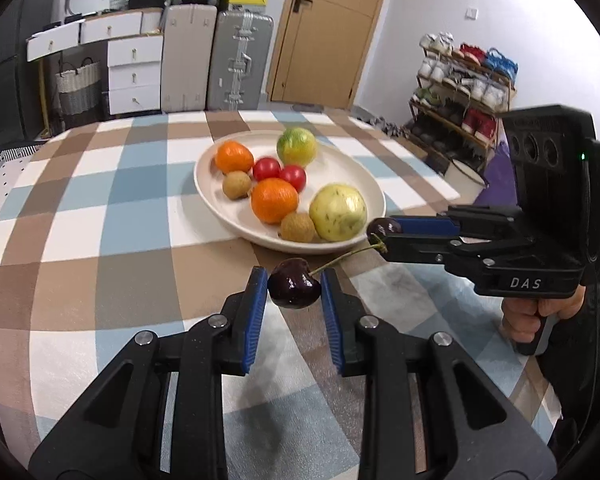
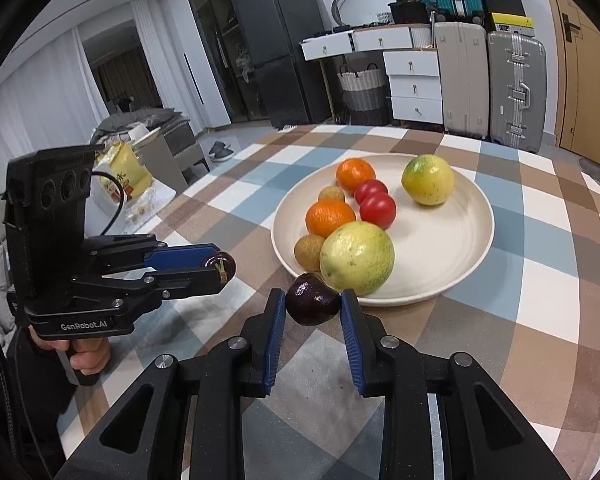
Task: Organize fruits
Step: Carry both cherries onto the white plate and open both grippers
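One dark cherry (image 1: 295, 283) is pinched in the left gripper (image 1: 294, 286), another cherry (image 2: 312, 299) in the right gripper (image 2: 313, 300), so both can be put on the plate (image 1: 220, 208).

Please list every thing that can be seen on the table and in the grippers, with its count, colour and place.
plate: 1, cream, on the table.
oranges: 2, orange, on the plate.
tomatoes: 2, red, touching, middle of the plate.
guavas: 2, yellow-green, one at the near rim, one at the far side.
longans: 2, brown, on the plate beside the oranges.
cherries: 2, dark purple, one in each gripper, above the table.
tablecloth: 1, checked blue, brown and white, covers the table.
left gripper: black with blue pads, shut on a cherry.
right gripper: same colours, shut on the other cherry.
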Demonstrator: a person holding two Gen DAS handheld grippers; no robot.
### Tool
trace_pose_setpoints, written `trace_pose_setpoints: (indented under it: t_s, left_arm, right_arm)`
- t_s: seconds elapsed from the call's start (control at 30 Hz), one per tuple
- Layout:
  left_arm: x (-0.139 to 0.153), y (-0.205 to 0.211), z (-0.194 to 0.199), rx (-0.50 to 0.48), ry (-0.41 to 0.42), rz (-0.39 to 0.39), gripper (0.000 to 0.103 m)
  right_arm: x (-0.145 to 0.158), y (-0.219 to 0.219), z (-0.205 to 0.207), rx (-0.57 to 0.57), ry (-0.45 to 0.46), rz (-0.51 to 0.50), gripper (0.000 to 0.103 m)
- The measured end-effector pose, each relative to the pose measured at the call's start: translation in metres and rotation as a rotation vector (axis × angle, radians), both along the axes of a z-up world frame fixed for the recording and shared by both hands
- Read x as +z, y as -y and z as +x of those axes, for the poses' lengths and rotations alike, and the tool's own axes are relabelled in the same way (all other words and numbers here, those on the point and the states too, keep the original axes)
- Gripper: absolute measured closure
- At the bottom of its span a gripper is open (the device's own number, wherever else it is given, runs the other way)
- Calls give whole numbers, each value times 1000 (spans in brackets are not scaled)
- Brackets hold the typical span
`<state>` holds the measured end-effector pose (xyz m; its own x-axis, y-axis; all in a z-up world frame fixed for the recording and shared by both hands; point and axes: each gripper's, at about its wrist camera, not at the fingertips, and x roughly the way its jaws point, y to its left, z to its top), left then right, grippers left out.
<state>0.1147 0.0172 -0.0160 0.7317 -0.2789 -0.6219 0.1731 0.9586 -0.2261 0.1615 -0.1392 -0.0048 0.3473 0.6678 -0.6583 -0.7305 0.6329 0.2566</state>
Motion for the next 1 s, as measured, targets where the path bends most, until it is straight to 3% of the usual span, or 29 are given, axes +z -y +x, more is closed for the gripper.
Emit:
trace_pose_setpoints:
  t_s: [0.23, 0.5, 0.73, 1.0]
  left_arm:
    - [16, -10, -2, 73, 67, -34, 78]
    - [32, -15, 4, 170, 108, 7, 78]
    - [46, -8, 18, 203, 137, 57, 78]
    - [56, -2, 47, 208, 168, 64, 78]
  right_arm:
    - [14, 17, 6, -56, 22, 73, 75]
    - [22, 42, 20, -178, 36, 122, 75]
    - [21, 59, 29, -272, 42, 133, 75]
    - [21, 70, 38, -327, 46, 143, 75]
